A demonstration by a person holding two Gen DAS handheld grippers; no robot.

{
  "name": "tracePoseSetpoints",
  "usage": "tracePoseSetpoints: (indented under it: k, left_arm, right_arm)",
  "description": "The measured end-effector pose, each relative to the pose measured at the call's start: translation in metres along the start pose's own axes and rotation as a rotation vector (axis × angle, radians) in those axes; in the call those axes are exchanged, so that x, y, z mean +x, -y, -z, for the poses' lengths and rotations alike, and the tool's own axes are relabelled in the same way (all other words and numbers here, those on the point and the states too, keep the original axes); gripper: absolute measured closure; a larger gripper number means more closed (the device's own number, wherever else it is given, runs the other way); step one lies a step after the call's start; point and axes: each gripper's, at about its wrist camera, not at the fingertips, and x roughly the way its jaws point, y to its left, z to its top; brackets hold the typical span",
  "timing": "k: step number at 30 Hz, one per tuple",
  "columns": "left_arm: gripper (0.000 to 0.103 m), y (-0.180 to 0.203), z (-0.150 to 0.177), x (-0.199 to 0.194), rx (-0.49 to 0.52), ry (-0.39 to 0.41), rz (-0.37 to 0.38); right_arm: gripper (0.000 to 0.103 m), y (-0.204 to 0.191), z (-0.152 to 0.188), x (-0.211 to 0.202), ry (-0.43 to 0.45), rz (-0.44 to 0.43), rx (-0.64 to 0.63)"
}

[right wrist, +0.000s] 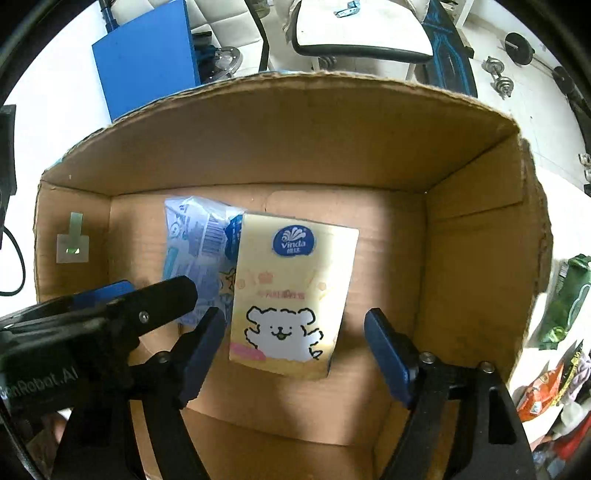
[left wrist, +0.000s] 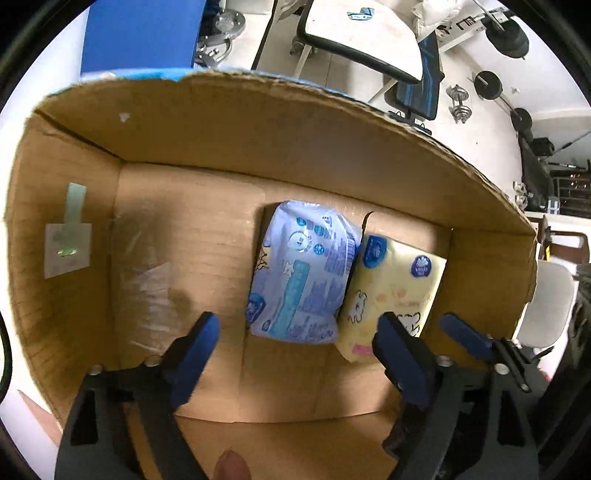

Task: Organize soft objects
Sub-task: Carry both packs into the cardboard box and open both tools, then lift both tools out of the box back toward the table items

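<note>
A cardboard box (left wrist: 207,122) (right wrist: 295,140) holds two soft tissue packs side by side on its floor. The blue-and-white pack (left wrist: 301,273) (right wrist: 195,236) lies on the left. The yellow pack with a white bear (left wrist: 391,291) (right wrist: 291,299) lies right of it, touching it. My left gripper (left wrist: 299,354) is open and empty above the blue pack's near end. My right gripper (right wrist: 295,350) is open and empty over the yellow pack's near end. The right gripper's finger (left wrist: 465,336) shows in the left wrist view, and the left gripper's body (right wrist: 110,317) in the right wrist view.
A taped label (left wrist: 68,247) sticks to the box's left wall. Several soft packets (right wrist: 561,306) lie outside the box to the right. A white chair (right wrist: 362,33), a blue panel (right wrist: 147,55) and dumbbells (left wrist: 460,103) stand beyond the box.
</note>
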Motion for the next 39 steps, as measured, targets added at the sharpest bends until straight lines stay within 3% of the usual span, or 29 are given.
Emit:
tracePoseSetpoints:
  k: [2, 3, 5, 9, 21, 33, 39]
  left_arm:
    - [0.009, -0.001, 0.008, -0.008, 0.005, 0.019, -0.005]
    - [0.008, -0.001, 0.012, -0.012, 0.008, 0.031, -0.011]
    - [0.008, -0.004, 0.023, -0.023, 0.022, 0.065, -0.04]
    - [0.001, -0.005, 0.054, -0.042, 0.071, 0.159, -0.138]
    - [0.001, -0.002, 0.154, -0.092, 0.124, 0.361, -0.2]
    - [0.001, 0.062, 0.221, -0.149, 0.129, 0.499, -0.194]
    - [0.001, 0.124, 0.236, -0.167, 0.166, 0.601, -0.164]
  right_arm:
    - [0.017, -0.002, 0.012, -0.008, 0.008, 0.011, -0.008]
    - [0.008, -0.003, 0.016, -0.013, 0.016, 0.029, -0.016]
    - [0.0, -0.009, 0.021, -0.017, 0.037, 0.055, -0.028]
    - [0.0, -0.009, 0.037, -0.028, 0.062, 0.091, -0.041]
    - [0.0, -0.004, 0.118, -0.086, 0.191, 0.109, -0.052]
    - [0.0, 0.017, 0.194, -0.159, 0.297, -0.022, -0.071]
    - [0.0, 0.078, 0.217, -0.199, 0.339, -0.091, 0.011]
